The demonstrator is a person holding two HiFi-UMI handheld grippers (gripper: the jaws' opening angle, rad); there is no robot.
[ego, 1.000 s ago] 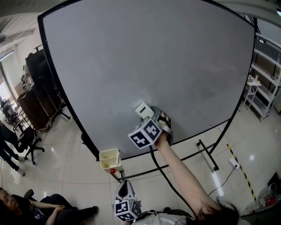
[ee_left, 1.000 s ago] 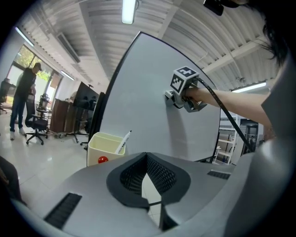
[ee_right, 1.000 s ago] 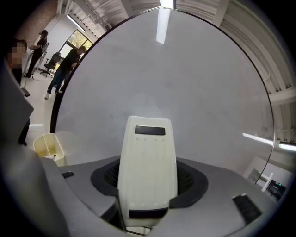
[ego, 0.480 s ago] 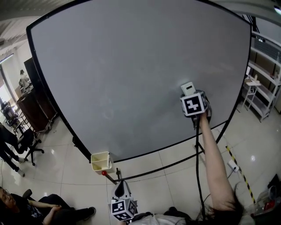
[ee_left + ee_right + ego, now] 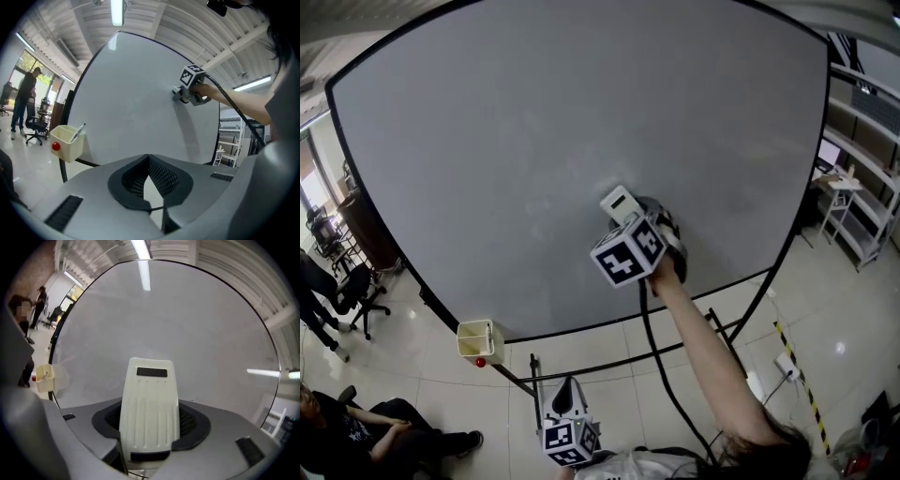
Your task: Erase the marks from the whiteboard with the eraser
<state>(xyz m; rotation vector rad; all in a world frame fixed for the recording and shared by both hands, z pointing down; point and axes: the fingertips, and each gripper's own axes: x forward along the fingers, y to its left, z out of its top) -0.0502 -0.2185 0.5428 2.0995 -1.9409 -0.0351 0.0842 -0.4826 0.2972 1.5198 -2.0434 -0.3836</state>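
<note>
The big whiteboard (image 5: 534, 122) fills the head view; I see only faint smudges on its grey-white face. My right gripper (image 5: 635, 223) is shut on the white eraser (image 5: 618, 202) and holds it against the board a little below its middle. In the right gripper view the ribbed eraser (image 5: 150, 413) stands upright between the jaws, with the whiteboard (image 5: 187, 324) just beyond it. My left gripper (image 5: 565, 394) hangs low near my body, shut and holding nothing. The left gripper view shows its fingertips (image 5: 148, 159) meeting and the eraser (image 5: 177, 92) on the whiteboard (image 5: 131, 108).
A yellow pen cup (image 5: 476, 340) with a red ball hangs at the board's lower left corner. The board's black stand (image 5: 727, 333) runs along the tiled floor. Shelves (image 5: 862, 206) are at the right. People (image 5: 356, 427) and an office chair (image 5: 361, 300) are at the left.
The right gripper swept the eraser out to the right side of the board, then back left to near its middle. The left gripper stayed low.
</note>
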